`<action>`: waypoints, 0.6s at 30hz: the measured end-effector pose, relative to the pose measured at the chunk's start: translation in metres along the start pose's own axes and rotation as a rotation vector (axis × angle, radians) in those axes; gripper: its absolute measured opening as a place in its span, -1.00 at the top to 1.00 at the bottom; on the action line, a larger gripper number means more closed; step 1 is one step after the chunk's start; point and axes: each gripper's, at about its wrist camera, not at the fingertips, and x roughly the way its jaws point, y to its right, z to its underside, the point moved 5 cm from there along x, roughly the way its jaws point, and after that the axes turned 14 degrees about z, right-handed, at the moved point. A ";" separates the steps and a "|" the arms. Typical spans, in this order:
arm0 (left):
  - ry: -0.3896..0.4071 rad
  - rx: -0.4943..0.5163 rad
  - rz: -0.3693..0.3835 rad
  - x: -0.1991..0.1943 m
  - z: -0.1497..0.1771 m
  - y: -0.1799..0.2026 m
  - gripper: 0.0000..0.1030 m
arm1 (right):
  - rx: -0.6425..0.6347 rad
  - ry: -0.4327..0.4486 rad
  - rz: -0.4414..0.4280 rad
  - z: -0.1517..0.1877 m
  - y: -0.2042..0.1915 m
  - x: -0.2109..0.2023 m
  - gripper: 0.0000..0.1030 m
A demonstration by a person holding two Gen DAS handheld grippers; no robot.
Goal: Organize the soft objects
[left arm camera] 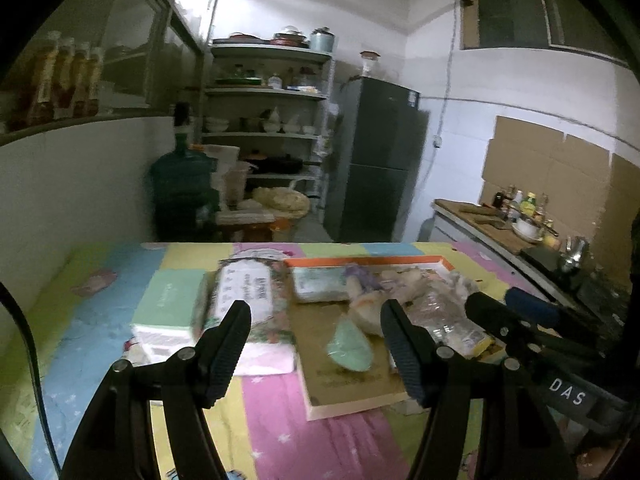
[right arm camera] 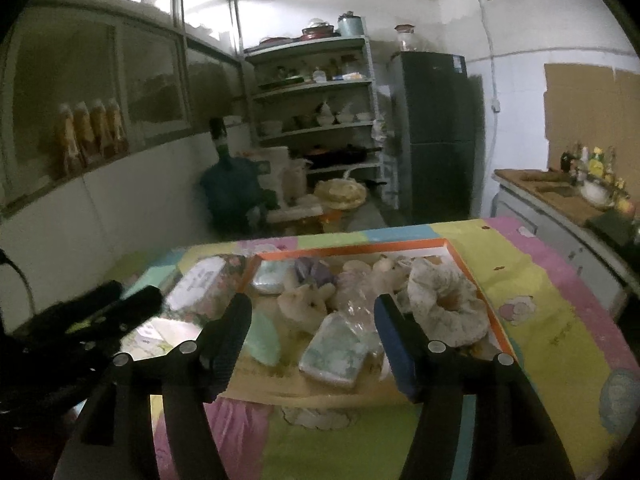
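Your left gripper point(left arm camera: 316, 344) and right gripper point(right arm camera: 314, 340) both hang above the near edge of the shallow cardboard tray point(right arm camera: 476, 280), jaws wide and holding nothing. The soft things sit heaped inside it: a plush toy point(right arm camera: 306, 304), wrapped tissue packs point(right arm camera: 336, 354) and a floppy cloth ring point(right arm camera: 448, 304), probably gathered there for sorting. A flowered pack point(left arm camera: 256, 300) and a green box point(left arm camera: 170, 304) lie just left of the tray. The patchwork cloth point(right arm camera: 560, 320) to its right is bare, giving you room to set things down.

At the far wall stands a dark fridge point(left arm camera: 380, 160), with loaded shelves point(left arm camera: 266, 92) to its left and a green water jug point(left arm camera: 182, 184) further left. Bottles point(left arm camera: 66, 76) line the left ledge.
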 end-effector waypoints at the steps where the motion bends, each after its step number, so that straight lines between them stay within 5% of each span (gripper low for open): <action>1: 0.002 0.000 -0.021 -0.003 0.002 -0.002 -0.30 | -0.010 -0.001 0.020 0.002 -0.003 0.000 -0.30; 18: 0.019 -0.011 -0.146 -0.059 0.038 -0.016 -0.30 | 0.001 0.023 0.081 0.036 -0.031 -0.037 -0.42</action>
